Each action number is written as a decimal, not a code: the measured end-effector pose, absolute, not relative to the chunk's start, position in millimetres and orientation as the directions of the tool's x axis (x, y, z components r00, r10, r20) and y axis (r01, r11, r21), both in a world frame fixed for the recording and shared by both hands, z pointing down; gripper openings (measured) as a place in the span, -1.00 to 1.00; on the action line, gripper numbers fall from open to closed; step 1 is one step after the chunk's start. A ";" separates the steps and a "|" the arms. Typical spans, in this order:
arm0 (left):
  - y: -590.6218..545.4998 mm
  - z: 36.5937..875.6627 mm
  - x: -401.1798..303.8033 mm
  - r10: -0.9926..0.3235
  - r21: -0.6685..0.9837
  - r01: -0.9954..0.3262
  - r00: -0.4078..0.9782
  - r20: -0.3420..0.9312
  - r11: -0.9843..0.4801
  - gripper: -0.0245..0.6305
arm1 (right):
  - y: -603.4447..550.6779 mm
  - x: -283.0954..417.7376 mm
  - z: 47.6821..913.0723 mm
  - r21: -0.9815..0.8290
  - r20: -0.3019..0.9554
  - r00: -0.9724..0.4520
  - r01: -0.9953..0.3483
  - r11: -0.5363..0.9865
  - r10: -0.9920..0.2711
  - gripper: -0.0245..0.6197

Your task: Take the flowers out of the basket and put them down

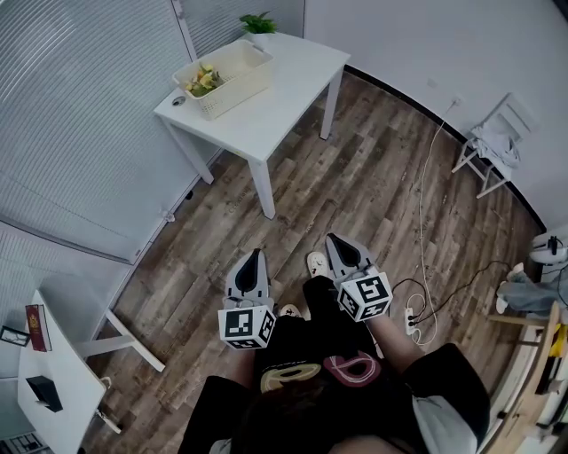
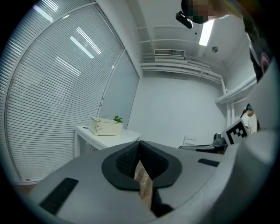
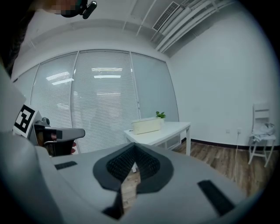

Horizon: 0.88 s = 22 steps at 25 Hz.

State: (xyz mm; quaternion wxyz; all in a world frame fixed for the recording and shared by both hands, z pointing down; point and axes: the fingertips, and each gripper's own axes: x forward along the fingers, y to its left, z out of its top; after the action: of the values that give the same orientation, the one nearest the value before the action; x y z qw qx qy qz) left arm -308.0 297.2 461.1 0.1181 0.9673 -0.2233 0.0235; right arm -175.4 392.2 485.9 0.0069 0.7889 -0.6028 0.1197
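Note:
A cream plastic basket (image 1: 232, 75) stands on the white table (image 1: 297, 75) at the far side of the room. Yellow-and-green flowers (image 1: 202, 81) lie in its left end. The basket (image 2: 105, 127) shows small and distant in the left gripper view, and the basket (image 3: 147, 126) is just as far off in the right gripper view. My left gripper (image 1: 256, 255) and right gripper (image 1: 332, 238) are held side by side in front of the person's body, over the wooden floor, well short of the table. Both point toward it with jaws shut and nothing between them.
A small potted plant (image 1: 258, 24) stands at the table's far edge, and a small round object (image 1: 178, 101) lies beside the basket. A white folding chair (image 1: 491, 146) is by the right wall. A power strip (image 1: 412, 320) with cables lies on the floor. A second white table (image 1: 49, 381) is at lower left.

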 end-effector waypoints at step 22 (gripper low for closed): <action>225.7 465.0 -239.7 -0.587 0.229 -0.599 0.800 0.126 -0.767 -0.87 | 288.0 -93.2 493.9 -0.158 0.217 0.051 -0.984 -0.087 -0.975 -0.90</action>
State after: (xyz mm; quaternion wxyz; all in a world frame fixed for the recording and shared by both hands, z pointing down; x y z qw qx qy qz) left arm -239.7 225.7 465.0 0.1297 0.9398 -0.3154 0.0238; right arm -93.2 288.0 493.9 0.0162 0.7248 -0.6755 0.1346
